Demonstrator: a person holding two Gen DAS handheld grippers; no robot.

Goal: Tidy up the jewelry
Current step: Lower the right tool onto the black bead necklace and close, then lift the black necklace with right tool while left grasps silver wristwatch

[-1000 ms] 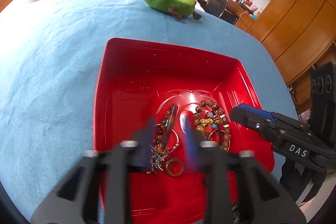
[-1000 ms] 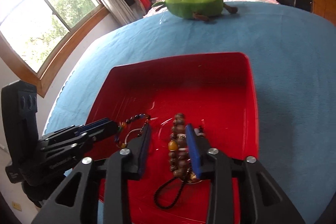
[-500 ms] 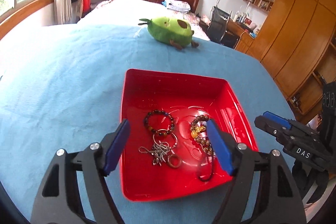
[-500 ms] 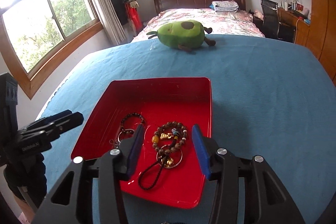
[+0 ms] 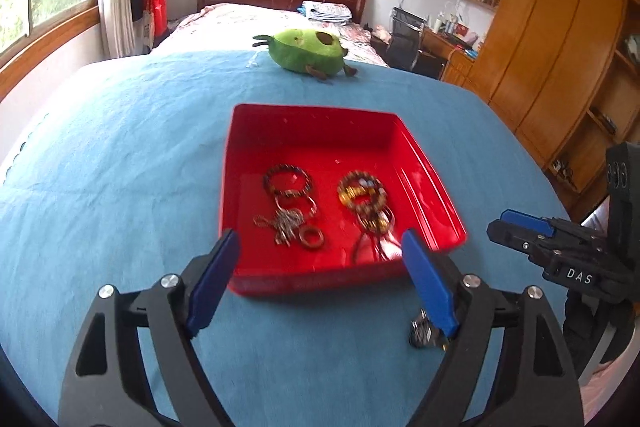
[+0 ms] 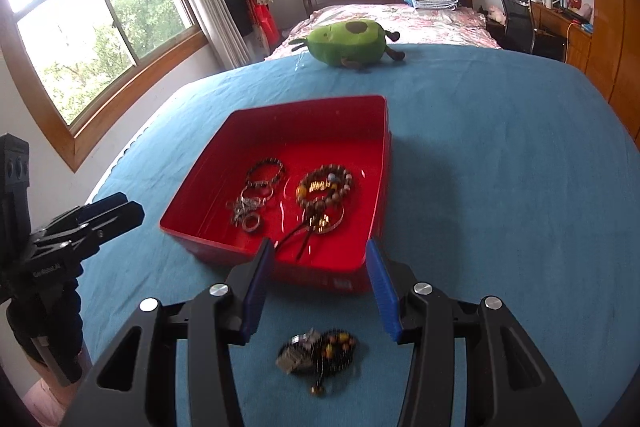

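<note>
A red tray [image 5: 432, 183] [image 6: 192, 203] sits on the blue cloth and holds a dark bead bracelet [image 5: 286, 179] [image 6: 265, 168], a silver chain with rings [image 5: 289, 223] [image 6: 248, 211], and a brown bead bracelet with a cord [image 5: 362, 191] [image 6: 325, 185]. A small pile of beaded jewelry [image 6: 316, 350] [image 5: 423, 331] lies on the cloth in front of the tray. My left gripper [image 5: 320, 287] is open and empty, just short of the tray's near edge. My right gripper [image 6: 320, 291] is open and empty, above the loose pile.
A green avocado plush [image 5: 308, 50] [image 6: 349, 43] lies at the far side of the blue cloth [image 5: 112, 155]. Behind it are a bed [image 6: 392, 19], windows to the left, and a wooden wardrobe [image 5: 560, 39] and desk to the right.
Both grippers have pulled back and up out of the tray and opened wide. The bracelets they were around now lie loose in the tray. The pile on the cloth has come into view.
</note>
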